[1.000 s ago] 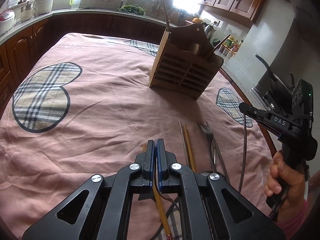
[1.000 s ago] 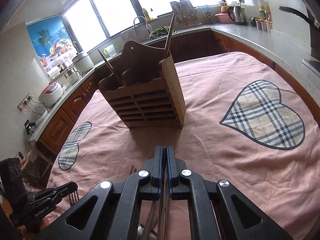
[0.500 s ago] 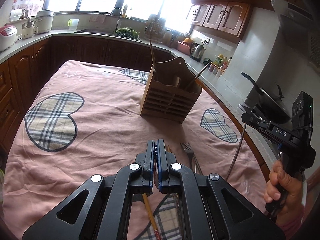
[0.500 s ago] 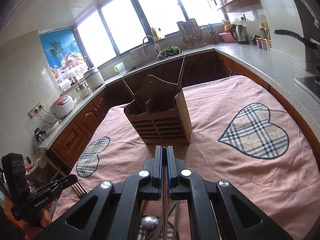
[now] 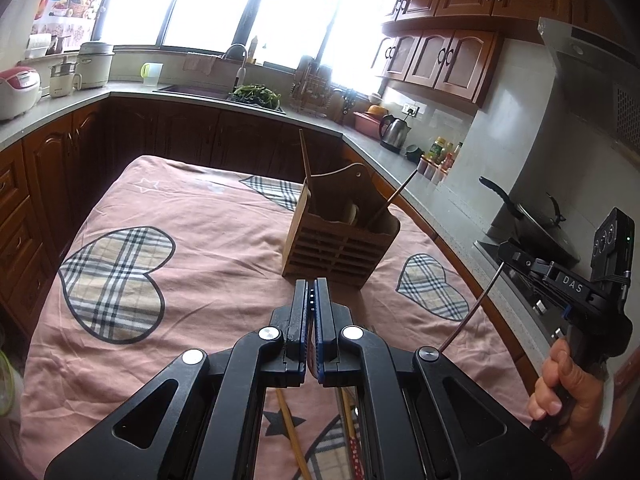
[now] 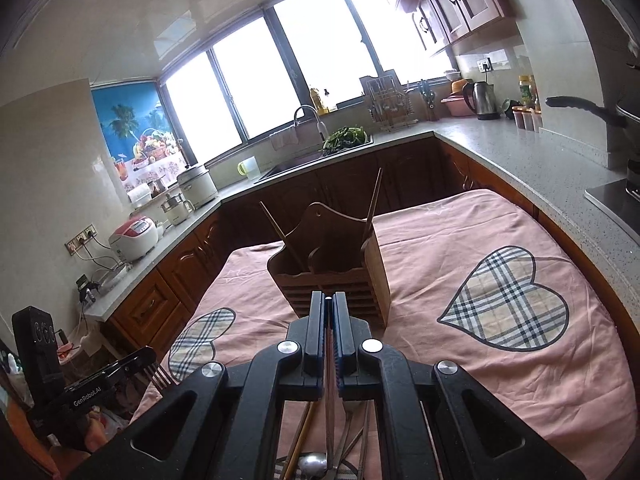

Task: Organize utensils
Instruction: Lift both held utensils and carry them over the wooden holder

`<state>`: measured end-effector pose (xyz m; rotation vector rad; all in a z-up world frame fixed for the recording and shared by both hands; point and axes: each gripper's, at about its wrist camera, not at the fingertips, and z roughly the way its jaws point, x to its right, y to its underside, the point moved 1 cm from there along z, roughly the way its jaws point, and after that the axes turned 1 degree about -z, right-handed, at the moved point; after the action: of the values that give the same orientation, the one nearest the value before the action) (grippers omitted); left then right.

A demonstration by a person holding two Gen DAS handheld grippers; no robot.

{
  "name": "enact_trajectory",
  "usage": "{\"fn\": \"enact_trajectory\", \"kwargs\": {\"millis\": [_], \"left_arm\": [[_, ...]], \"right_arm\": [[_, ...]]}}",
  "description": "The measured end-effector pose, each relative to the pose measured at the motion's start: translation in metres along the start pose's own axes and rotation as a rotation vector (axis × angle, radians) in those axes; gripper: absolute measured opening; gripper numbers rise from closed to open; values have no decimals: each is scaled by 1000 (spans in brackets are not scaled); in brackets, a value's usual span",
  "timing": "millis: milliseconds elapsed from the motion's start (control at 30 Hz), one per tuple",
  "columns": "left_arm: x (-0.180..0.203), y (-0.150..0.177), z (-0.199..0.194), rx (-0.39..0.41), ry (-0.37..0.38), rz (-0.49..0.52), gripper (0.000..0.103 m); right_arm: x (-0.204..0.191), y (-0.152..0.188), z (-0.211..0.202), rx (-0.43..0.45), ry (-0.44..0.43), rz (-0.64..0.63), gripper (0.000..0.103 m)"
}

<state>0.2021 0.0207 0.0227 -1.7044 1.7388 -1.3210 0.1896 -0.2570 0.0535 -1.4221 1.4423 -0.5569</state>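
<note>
Pink tablecloth (image 5: 208, 292), utensils (image 6: 320, 456) half hidden beneath hand-held gripper (image 6: 329, 322)

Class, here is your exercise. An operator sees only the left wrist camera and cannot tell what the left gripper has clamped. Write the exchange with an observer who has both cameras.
Operator: My jaws look shut, but on what?
Observer: The right wrist view shows the tines of a fork sticking out past the left gripper.
Operator: And the thin metal rod hanging from the right gripper?
Observer: Its own camera shows the jaws shut on that rod, which runs straight down between the pads. The gripper points at the slatted front of the wooden holder.
</note>
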Motion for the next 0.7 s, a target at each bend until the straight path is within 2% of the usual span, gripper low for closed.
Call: {"fn": "enact_trajectory", "kwargs": {"millis": [300, 700], "left_arm": [[1, -44, 5, 95, -12, -6, 2], [14, -108, 25, 224, -36, 30, 2]], "right_arm": [[1, -30, -4, 85, 2, 7, 4], [-1, -96, 2, 242, 10, 5, 4]]}}
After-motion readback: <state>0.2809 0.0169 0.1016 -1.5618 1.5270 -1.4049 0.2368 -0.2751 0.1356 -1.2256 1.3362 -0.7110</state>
